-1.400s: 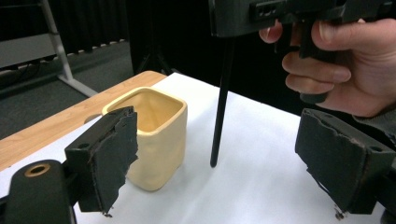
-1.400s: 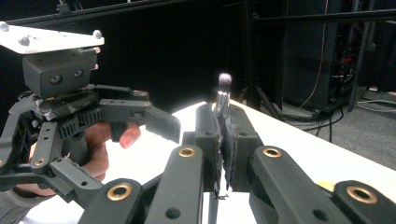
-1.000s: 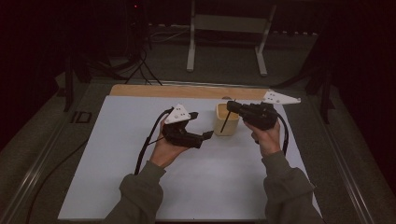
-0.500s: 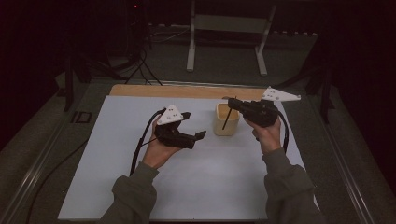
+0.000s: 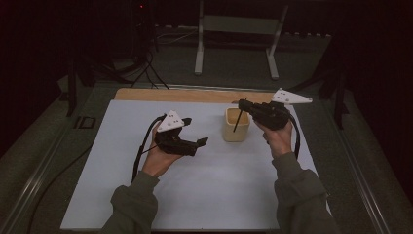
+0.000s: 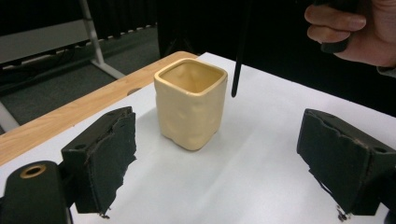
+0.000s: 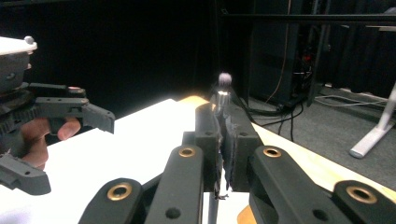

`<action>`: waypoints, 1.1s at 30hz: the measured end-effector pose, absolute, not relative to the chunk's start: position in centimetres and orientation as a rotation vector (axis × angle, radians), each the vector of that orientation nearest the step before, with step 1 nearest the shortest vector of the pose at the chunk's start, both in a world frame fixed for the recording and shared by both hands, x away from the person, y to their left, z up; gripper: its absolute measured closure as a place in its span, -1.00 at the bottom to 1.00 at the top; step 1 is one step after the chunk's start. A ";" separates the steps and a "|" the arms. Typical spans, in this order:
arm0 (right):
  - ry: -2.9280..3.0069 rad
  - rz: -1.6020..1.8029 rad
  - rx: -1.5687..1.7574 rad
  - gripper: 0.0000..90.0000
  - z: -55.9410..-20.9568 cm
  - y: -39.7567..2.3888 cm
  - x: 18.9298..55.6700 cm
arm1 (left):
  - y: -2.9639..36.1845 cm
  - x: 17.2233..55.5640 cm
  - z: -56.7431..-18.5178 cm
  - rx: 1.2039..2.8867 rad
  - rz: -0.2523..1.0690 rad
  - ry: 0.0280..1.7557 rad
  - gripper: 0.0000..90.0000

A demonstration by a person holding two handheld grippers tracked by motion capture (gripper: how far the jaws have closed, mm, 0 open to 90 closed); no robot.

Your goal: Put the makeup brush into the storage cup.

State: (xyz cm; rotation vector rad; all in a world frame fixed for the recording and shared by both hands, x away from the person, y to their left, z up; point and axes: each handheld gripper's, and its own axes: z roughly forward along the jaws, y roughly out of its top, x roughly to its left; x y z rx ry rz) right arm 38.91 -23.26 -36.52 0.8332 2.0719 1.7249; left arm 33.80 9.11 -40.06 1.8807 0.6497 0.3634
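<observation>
On the large white sheet (image 5: pixel 204 195) that covers the table stands a pale yellow, square-mouthed ceramic cup (image 5: pixel 236 124), upright, near the far edge where a strip of bare wooden tabletop (image 5: pixel 195 94) shows; in the left gripper view the cup (image 6: pixel 190 105) sits ahead of the jaws, its glazed walls slightly dimpled and its inside bare as far as can be seen.

The right gripper (image 5: pixel 246 106), held in the person's right hand (image 5: pixel 278 139), has its jaws pressed together on a thin black brush with a silver ferrule (image 5: pixel 236 122); in the right gripper view the pads meet tight around the stem, and the ferrule and blurred tuft of the brush (image 7: pixel 223 88) stick out beyond them; in the high view the black handle slants down from the jaws over the cup's mouth; in the left gripper view the handle tip (image 6: pixel 236 70) hangs just beside the cup's rim, and whether it is over the opening or next to it cannot be told.

The left gripper (image 5: pixel 197 145), held in the left hand (image 5: pixel 158 158), hovers above the sheet just left of the cup and points toward it; its jaws stand wide apart with nothing between them, the cup lying beyond the pads (image 6: pixel 105 158) and untouched by them.
</observation>
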 end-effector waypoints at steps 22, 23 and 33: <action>2.056 1.641 0.849 0.90 -36.0 -23.3 39.8 | 12.2 32.8 -40.8 1.873 0.407 0.691 -0.72; 2.056 1.640 0.852 0.90 -36.0 -23.3 39.8 | 12.2 32.8 -40.8 1.874 0.411 0.693 -0.72; 2.032 1.636 0.882 0.90 -36.0 -23.8 40.2 | 13.9 32.2 -41.1 1.863 0.427 0.721 -0.73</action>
